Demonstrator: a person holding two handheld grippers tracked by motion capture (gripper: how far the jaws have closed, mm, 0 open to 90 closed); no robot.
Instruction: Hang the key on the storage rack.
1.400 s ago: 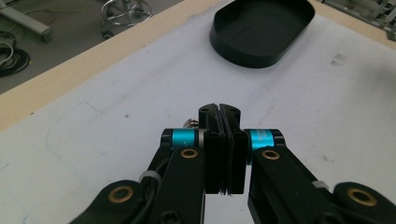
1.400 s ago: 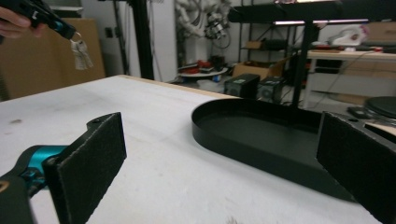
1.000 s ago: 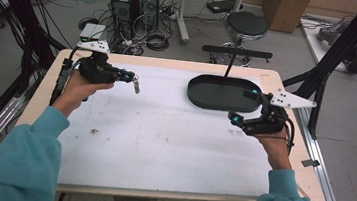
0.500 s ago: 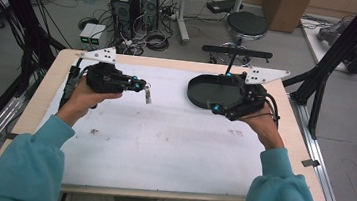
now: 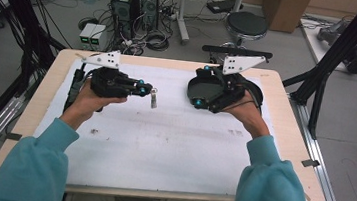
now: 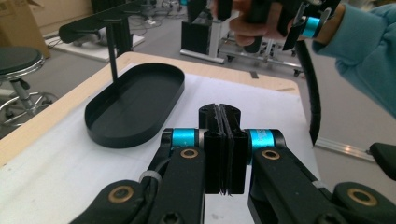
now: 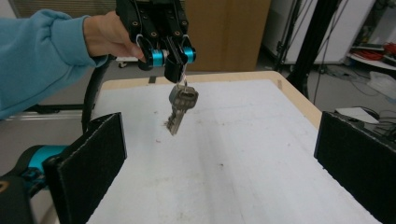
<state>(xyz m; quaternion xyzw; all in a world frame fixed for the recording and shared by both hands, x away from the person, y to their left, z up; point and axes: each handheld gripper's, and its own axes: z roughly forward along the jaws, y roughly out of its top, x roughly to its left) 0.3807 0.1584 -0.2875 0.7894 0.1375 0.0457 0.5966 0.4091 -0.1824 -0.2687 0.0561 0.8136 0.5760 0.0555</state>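
- Hanging from the left gripper, a silver key dangles by its ring above the white mat, left of centre; the jaws are pressed tight together on the ring, as the right gripper view shows.
- Judging from this, the pick-up is done: the key is off the table and held in the air, well apart from the tray.
- Further right, the right gripper sits over the near-left edge of the black oval tray, its padded jaws spread wide with nothing between them, facing the key.
- The tray looks empty, with an upright black post on its far rim; so what is left, I judge, is either a hand-over to the open gripper or carrying the key across to the tray or its post.
- No brand, label or writing can be read on the key, the grippers, the tray or the mat; the key's markings are too small to tell.
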